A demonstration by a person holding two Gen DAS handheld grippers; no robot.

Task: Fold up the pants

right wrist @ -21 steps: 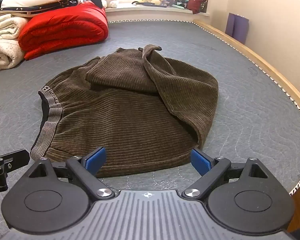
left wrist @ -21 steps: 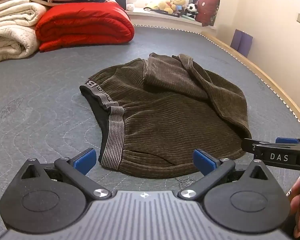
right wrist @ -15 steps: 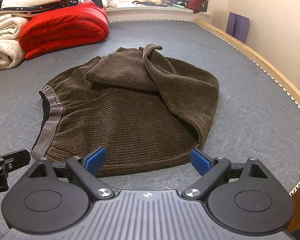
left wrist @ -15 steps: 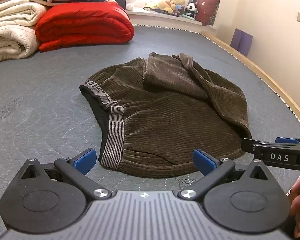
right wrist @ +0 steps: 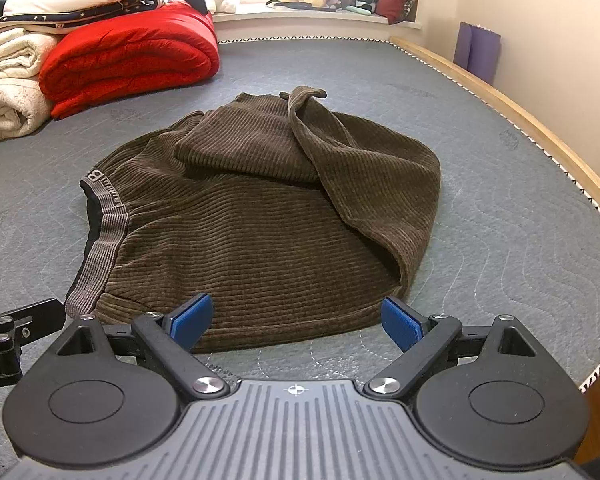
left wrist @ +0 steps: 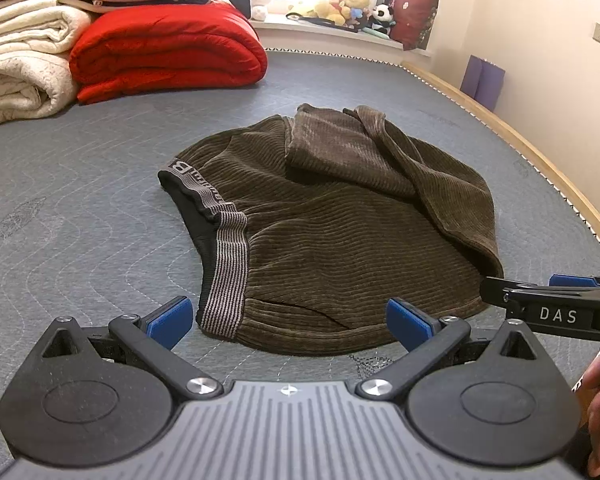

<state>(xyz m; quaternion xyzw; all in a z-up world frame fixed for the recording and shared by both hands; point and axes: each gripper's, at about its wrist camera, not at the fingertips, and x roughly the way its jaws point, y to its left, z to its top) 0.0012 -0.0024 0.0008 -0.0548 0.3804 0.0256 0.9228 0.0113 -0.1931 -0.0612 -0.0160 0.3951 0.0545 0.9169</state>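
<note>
Brown corduroy pants [left wrist: 340, 236] [right wrist: 260, 232] lie bunched on the grey quilted mattress [left wrist: 80, 208], legs piled over the body, the striped grey waistband [left wrist: 224, 264] on the left. My left gripper [left wrist: 288, 320] hovers open just short of the near hem by the waistband corner, nothing between its blue pads. My right gripper [right wrist: 296, 318] is also open, facing the near hem further right, its left pad overlapping the hem edge in view. The right gripper [left wrist: 556, 304] shows at the right edge of the left wrist view, with a hand below it.
Folded red quilt [left wrist: 168, 48] and cream blankets [left wrist: 16, 64] are stacked at the far left. Plush toys [left wrist: 340, 6] sit on the window ledge. A wooden bed rail [right wrist: 540, 132] runs along the right mattress edge; a purple item [left wrist: 482, 82] leans on the wall.
The right wrist view has crept slightly closer to the pants' hem. The left gripper has stayed still, and both stay open.
</note>
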